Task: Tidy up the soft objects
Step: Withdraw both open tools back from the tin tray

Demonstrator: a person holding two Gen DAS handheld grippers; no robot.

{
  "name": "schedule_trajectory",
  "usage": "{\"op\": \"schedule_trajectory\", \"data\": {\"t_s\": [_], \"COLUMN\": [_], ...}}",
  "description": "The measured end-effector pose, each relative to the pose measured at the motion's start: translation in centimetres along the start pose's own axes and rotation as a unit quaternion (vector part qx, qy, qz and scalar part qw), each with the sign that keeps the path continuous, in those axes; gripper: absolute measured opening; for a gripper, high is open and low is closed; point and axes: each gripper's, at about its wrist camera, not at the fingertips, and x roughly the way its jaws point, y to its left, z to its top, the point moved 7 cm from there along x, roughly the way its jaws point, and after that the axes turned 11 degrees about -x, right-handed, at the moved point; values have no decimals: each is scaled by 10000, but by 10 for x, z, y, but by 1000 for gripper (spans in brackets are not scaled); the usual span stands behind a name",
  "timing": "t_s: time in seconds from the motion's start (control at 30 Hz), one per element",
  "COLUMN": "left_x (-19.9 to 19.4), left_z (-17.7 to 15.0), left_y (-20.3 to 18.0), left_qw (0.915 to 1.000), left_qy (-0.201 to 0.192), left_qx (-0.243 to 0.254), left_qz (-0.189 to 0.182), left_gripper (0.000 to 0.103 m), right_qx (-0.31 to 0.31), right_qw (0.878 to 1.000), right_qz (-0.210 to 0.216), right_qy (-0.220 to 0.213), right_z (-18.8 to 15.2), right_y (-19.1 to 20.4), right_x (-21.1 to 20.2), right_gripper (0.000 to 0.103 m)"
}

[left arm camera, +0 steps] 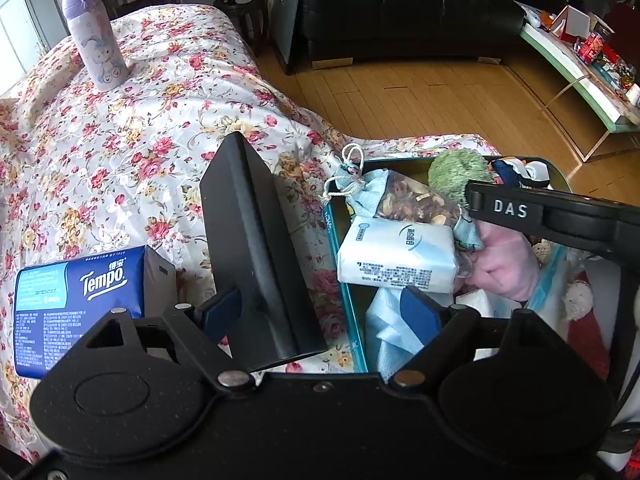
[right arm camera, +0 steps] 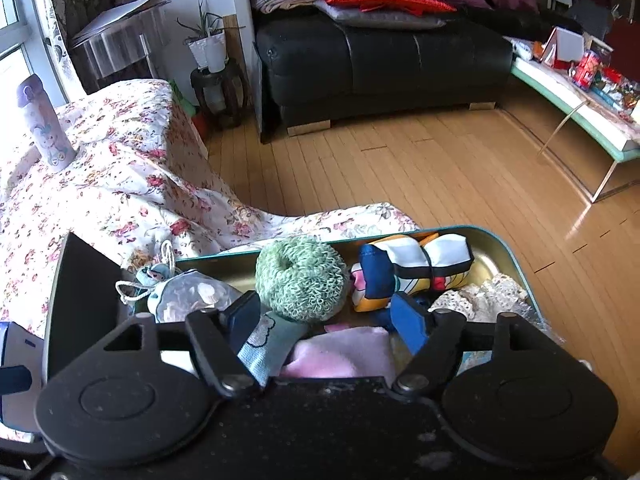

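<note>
a teal-rimmed metal tin [right arm camera: 516, 252] sits on the flowered bedspread [left arm camera: 132, 152], already stuffed with soft things. along its far side: a fuzzy green scrunchy ball [right arm camera: 301, 278], a folded white, navy and orange fabric bundle [right arm camera: 412, 268] strapped with a black band, and some cream lace [right arm camera: 480, 294] toward the right corner. at the left end a drawstring sachet [left arm camera: 404, 196] of dried petals leans on the rim, its white cord [left arm camera: 347, 172] spilling over the edge onto the bedspread. just below it lies a pale blue and white tissue pack [left arm camera: 396, 258], touching a pink cloth [left arm camera: 506, 264] beside it, with a light blue cloth [left arm camera: 386, 332] under its near edge.

the left gripper [left arm camera: 324, 312] hangs over the tin's left rim, jaws apart with nothing between them; one blue pad is over the bedspread, the other over the light blue cloth. its long black finger [left arm camera: 256, 248] stands up outside the tin. the right gripper [right arm camera: 328, 320] hovers over the middle of the tin, jaws spread, not pressing on anything; the pink cloth and a blue cloth with a cloud print [right arm camera: 264, 340] lie beneath the gap. from the left camera its black arm marked das reaches in across the green ball.

outside the tin, to the left on the bedspread, lies a dark blue tempo tissue pack [left arm camera: 80, 300]. further back a lilac bottle [left arm camera: 94, 44] stands upright on the bed
</note>
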Motion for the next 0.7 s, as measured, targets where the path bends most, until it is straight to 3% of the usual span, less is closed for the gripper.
{"op": "schedule_trajectory", "data": {"t_s": [0.3,0.7], "left_x": [-12,-33], "left_z": [-8,-34], "left_y": [0,3], "left_qw": [9999,9995], "left_qy": [-114,-276], "left_qx": [54,8], "left_qz": [69,178], "left_gripper": [85,88], "right_qx": [-11,57], "right_qw": [9995,9981], "right_qz": [-272,-610], "right_qy": [-138,-72], "right_z": [-12,-56], "right_y": [-4,-25], "right_x": [-31,-72], "right_gripper": [74,76]}}
